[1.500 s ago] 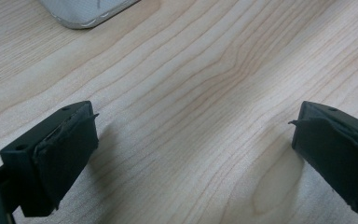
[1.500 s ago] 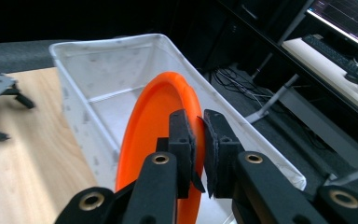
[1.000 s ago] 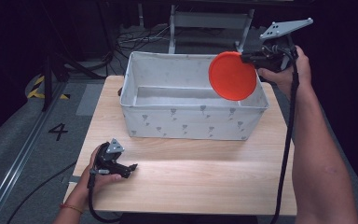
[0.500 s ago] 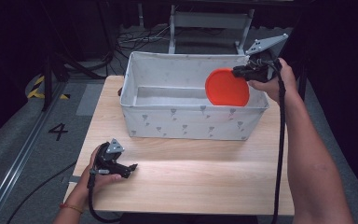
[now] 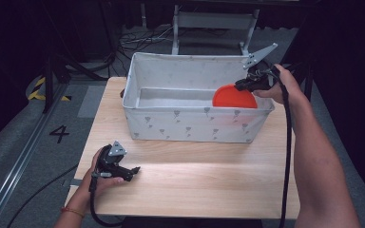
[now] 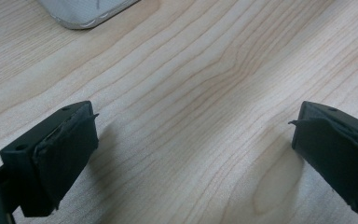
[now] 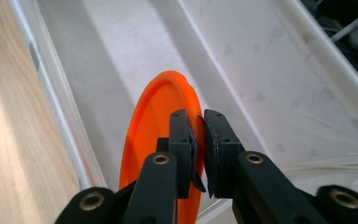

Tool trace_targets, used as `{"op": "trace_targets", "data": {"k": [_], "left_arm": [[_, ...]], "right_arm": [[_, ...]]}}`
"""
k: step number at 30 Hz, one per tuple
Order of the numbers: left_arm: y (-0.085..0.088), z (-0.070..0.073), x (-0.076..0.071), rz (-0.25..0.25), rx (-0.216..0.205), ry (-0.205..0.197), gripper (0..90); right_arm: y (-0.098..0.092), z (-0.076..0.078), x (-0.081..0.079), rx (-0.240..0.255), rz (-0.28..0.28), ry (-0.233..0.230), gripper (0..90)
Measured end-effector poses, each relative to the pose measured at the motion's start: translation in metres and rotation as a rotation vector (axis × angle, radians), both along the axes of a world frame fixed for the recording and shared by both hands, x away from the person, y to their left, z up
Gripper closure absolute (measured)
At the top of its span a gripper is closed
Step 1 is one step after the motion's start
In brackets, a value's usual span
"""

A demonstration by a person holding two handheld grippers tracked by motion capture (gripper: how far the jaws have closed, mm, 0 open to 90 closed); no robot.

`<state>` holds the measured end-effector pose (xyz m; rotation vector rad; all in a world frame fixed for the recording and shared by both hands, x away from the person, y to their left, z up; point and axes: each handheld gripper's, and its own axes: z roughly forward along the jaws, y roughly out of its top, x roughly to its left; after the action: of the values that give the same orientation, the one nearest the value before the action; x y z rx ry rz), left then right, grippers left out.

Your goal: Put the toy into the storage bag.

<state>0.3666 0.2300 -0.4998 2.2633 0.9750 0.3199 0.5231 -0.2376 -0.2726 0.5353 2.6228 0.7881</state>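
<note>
Right gripper point(image 5: 240, 85) at the right end of the bin point(image 5: 171, 124), fingers point(image 7: 181, 140) pinched shut on the rim of the orange plate point(image 5: 234, 98). Plate hangs on edge, its flat faces roughly upright, lower part already below the bin's front wall in the high view. In the right gripper view the plate point(image 7: 161, 121) extends away from the fingers toward the bin floor, close to the near wall; whether its bottom edge touches the floor cannot be told.

Key relation: plate lies straight below and ahead of the fingers, inside the bin's right end, so the likely next move is downward, then a release.

Left gripper point(image 5: 119, 168) rests on the counter point(image 5: 195, 180) in front of the bin, well apart from the plate; fingers point(image 6: 60, 154) spread wide, nothing between them.

Right hand is nearer by far.
</note>
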Motion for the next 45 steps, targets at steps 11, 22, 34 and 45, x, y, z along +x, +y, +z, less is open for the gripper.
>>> {"op": "trace_targets", "data": {"k": [11, 22, 34, 45], "left_arm": [[0.000, 0.000, 0.000, 0.000, -0.002, 0.002, 0.5], [0.000, 0.000, 0.000, 0.000, -0.002, 0.002, 0.5], [0.000, 0.000, 0.000, -0.003, -0.003, 0.002, 0.5], [0.000, 0.000, 0.000, -0.003, -0.002, 0.002, 0.5]], "right_arm": [[0.007, -0.020, 0.001, -0.116, 0.101, 0.098, 82.4], [0.021, -0.035, 0.006, -0.194, 0.078, 0.159, 82.0], [0.020, -0.035, 0.005, -0.138, 0.041, 0.146, 78.6], [0.016, -0.027, 0.001, -0.034, -0.033, 0.079, 66.0]]}}
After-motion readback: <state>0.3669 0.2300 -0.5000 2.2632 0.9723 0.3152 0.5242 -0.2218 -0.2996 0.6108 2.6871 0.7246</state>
